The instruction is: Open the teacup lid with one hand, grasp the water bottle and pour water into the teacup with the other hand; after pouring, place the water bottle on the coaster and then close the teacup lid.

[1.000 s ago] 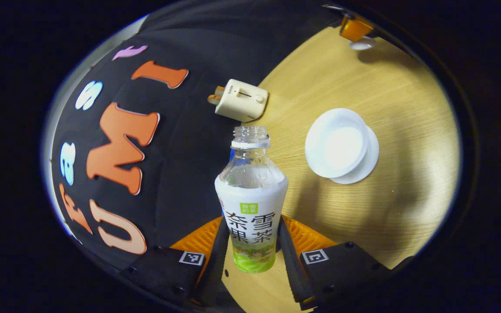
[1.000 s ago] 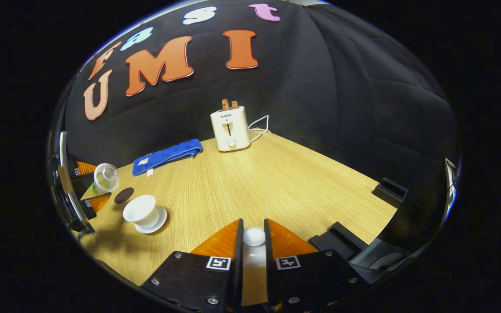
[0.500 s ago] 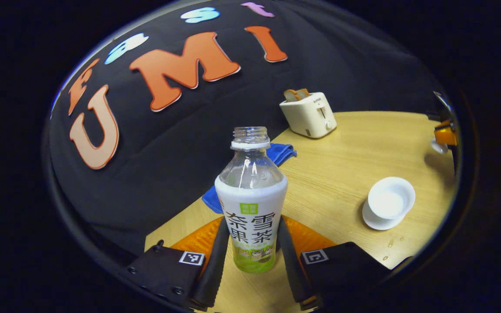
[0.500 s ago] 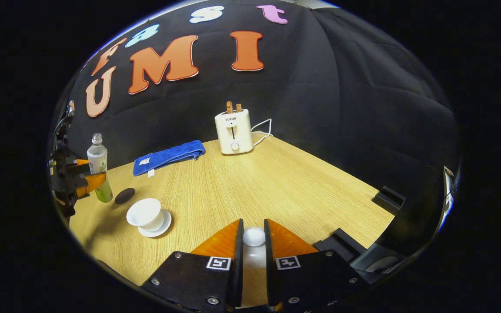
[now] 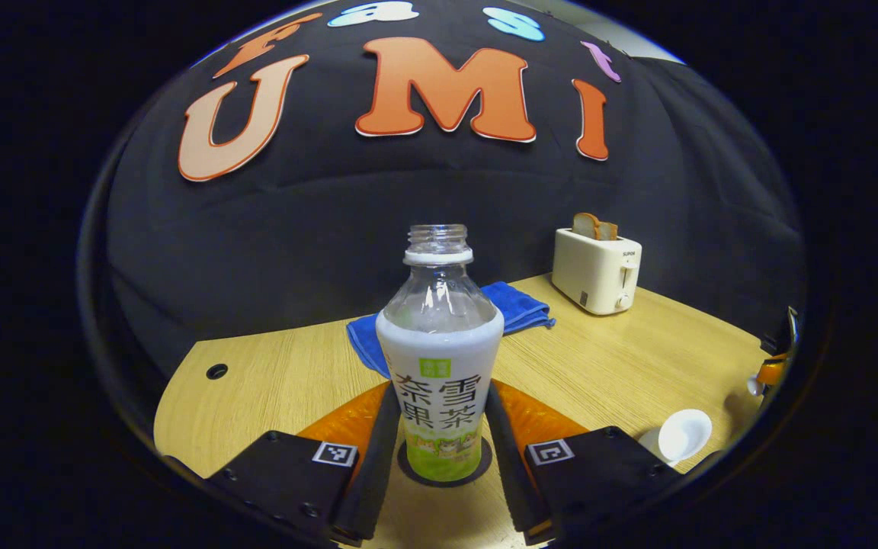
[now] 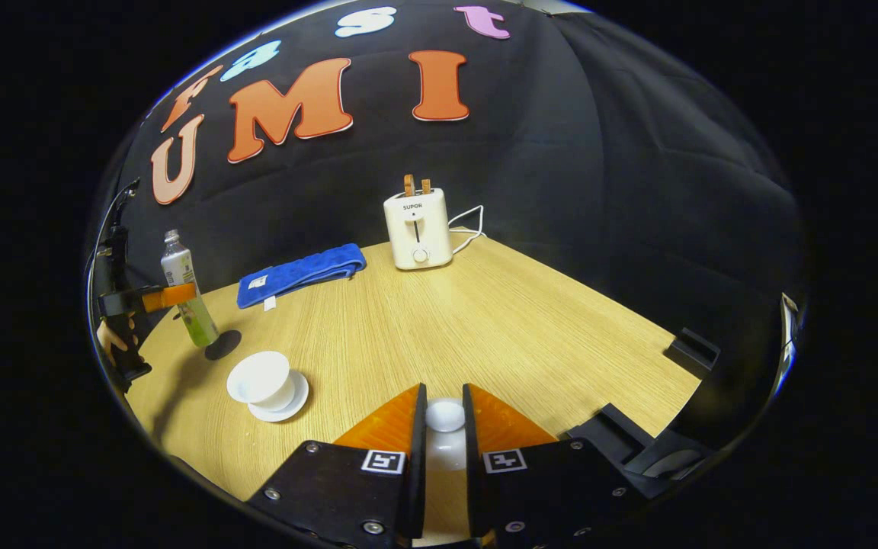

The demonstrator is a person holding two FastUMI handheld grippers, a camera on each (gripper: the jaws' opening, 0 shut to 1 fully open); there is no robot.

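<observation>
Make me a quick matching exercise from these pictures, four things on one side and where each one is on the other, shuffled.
Things:
1. water bottle
2. teacup lid
3. teacup
4. blue towel

Places:
A. on its saucer, uncovered
B. on the dark coaster, between the left fingers
C. lying near the toaster
D. between the right fingers

Pairs: 1-B, 2-D, 3-A, 4-C

My left gripper (image 5: 443,446) upright near table's left edge, fingers clamped on water bottle (image 5: 440,358), hand (image 6: 113,335) visible below it. My right gripper (image 6: 443,435) level above near edge, fingers pinching teacup lid (image 6: 445,416).
</observation>
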